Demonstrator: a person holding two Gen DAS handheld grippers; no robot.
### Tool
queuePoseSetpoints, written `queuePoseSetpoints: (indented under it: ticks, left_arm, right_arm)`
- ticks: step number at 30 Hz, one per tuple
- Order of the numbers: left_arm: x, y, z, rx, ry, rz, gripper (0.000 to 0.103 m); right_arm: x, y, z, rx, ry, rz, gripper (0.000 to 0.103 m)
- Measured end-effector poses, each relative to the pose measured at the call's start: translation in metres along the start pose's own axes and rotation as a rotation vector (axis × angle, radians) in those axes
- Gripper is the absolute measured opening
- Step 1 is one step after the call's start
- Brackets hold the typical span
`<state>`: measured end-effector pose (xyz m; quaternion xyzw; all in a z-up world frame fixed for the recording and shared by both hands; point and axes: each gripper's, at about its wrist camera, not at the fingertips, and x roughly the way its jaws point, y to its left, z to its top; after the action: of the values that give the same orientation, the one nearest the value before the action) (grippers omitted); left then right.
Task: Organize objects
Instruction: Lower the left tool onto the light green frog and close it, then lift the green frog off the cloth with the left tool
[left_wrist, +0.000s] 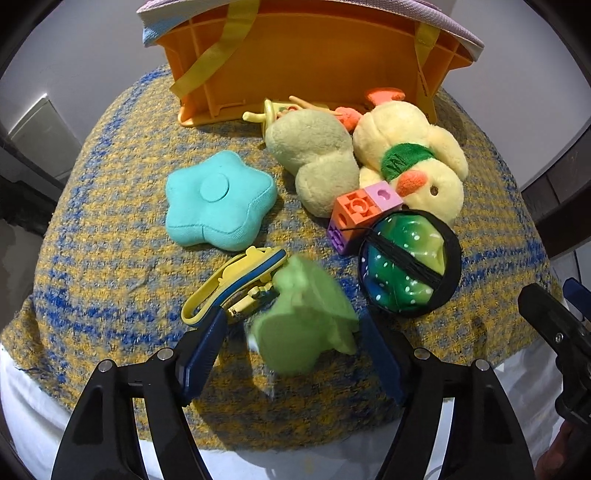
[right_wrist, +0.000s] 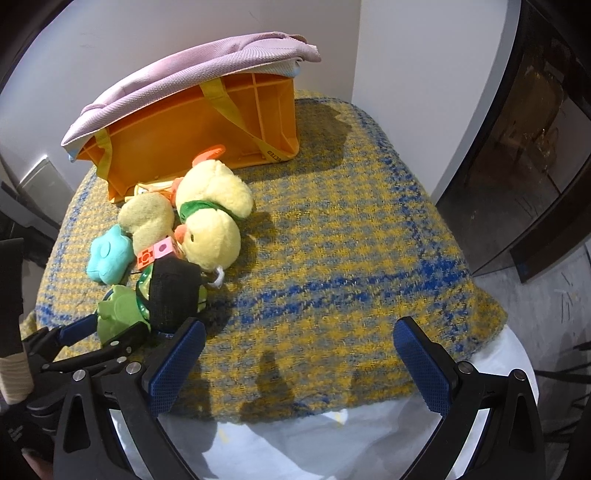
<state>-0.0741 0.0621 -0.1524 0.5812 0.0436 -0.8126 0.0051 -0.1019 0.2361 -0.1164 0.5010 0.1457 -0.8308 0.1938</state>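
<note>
L tongs (left_wrist: 291, 354): spread wide round green toy (left_wrist: 306, 317), pads not touching it
R tongs (right_wrist: 299, 354): agape, empty, over bare desk (right_wrist: 351, 240)
Toy loc: desk near edge, beside yellow clip (left_wrist: 236, 280) + netted ball (left_wrist: 410, 262)
Risk: toy blurred, prob moving; closing off-centre could squirt it out or snag clip

Green toy (left_wrist: 306, 317) (between the fingers) motion-blurred, contact unclear

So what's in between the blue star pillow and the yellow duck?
A pale green plush toy lies between the turquoise star-shaped cushion and the yellow plush duck, touching the duck. The left wrist view shows it best.
</note>
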Motion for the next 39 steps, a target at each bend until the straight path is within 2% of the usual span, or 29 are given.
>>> queuePoseSetpoints:
  ticks: [4, 6, 10, 15, 16, 17, 19, 29, 39]
  left_arm:
    - [0.001, 0.000, 0.001, -0.005, -0.014, 0.000, 0.072]
    - [-0.002, 0.001, 0.001, -0.008, -0.029, -0.007, 0.059]
    - [-0.010, 0.004, 0.001, -0.007, -0.043, -0.020, 0.043]
    - [-0.015, 0.014, -0.003, -0.039, -0.036, -0.032, 0.043]
    - [-0.018, 0.014, -0.005, -0.044, -0.039, -0.029, 0.038]
    - [-0.020, 0.016, -0.005, -0.046, -0.043, -0.033, 0.028]
    - [-0.028, 0.020, -0.006, -0.045, -0.056, -0.031, 0.017]
    - [-0.042, 0.039, -0.017, -0.076, -0.083, -0.054, 0.010]
    - [-0.064, 0.056, -0.027, -0.102, -0.146, -0.040, 0.010]
  right_arm:
    - [0.003, -0.001, 0.000, 0.004, 0.004, -0.001, 0.102]
    - [0.004, -0.001, 0.000, 0.004, 0.007, -0.002, 0.102]
    - [0.001, 0.002, 0.000, -0.003, 0.007, 0.000, 0.102]
    - [-0.005, 0.009, 0.000, -0.018, -0.004, 0.002, 0.102]
    - [-0.007, 0.010, 0.000, -0.023, -0.008, 0.002, 0.102]
    - [-0.008, 0.011, -0.001, -0.025, -0.010, 0.003, 0.102]
    - [-0.010, 0.013, -0.001, -0.029, -0.015, 0.005, 0.102]
    - [-0.025, 0.029, -0.002, -0.061, -0.046, 0.019, 0.102]
    - [-0.038, 0.046, -0.001, -0.088, -0.074, 0.046, 0.102]
